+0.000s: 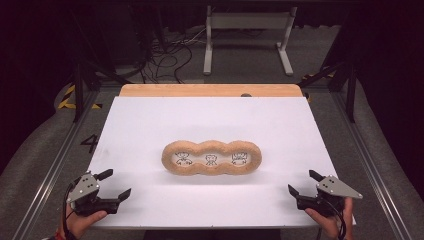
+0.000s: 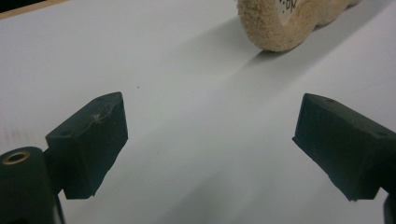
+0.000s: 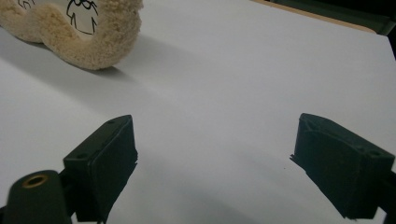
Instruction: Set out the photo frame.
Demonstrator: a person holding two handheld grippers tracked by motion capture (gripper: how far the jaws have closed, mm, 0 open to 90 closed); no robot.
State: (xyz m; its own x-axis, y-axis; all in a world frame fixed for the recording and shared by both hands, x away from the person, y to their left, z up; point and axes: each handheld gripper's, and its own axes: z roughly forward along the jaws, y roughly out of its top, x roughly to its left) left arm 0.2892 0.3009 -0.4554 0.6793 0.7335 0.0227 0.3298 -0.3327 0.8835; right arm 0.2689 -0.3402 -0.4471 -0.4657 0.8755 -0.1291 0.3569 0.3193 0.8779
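1. Nothing is in hand yet: the tan, fuzzy three-lobed plush frame with three small black line drawings in its white windows (image 1: 211,158) lies flat and untouched at the middle of the white table sheet (image 1: 150,120).
2. The left gripper (image 1: 115,183) waits at about 8 o'clock from the frame, well apart from it, jaws spread wide and holding nothing. In the left gripper view one rounded end of the frame (image 2: 280,23) sits toward 1 o'clock beyond the jaws.
3. The right gripper (image 1: 302,182) waits at about 4 o'clock from the frame, also well apart, jaws wide and empty. In the right gripper view the frame's end (image 3: 88,32) lies toward 11 o'clock.
4. As I judge it, the work is at its very start: reaching in, closing on the frame and handling it are all left to do.
5. Around: a light wooden board edge (image 1: 210,90) shows at 12 o'clock behind the sheet, and a grey metal stand (image 1: 247,35) and loose black cables (image 1: 170,55) sit on the floor farther back.
6. Nothing lies between either gripper and the frame; the sheet there is bare.
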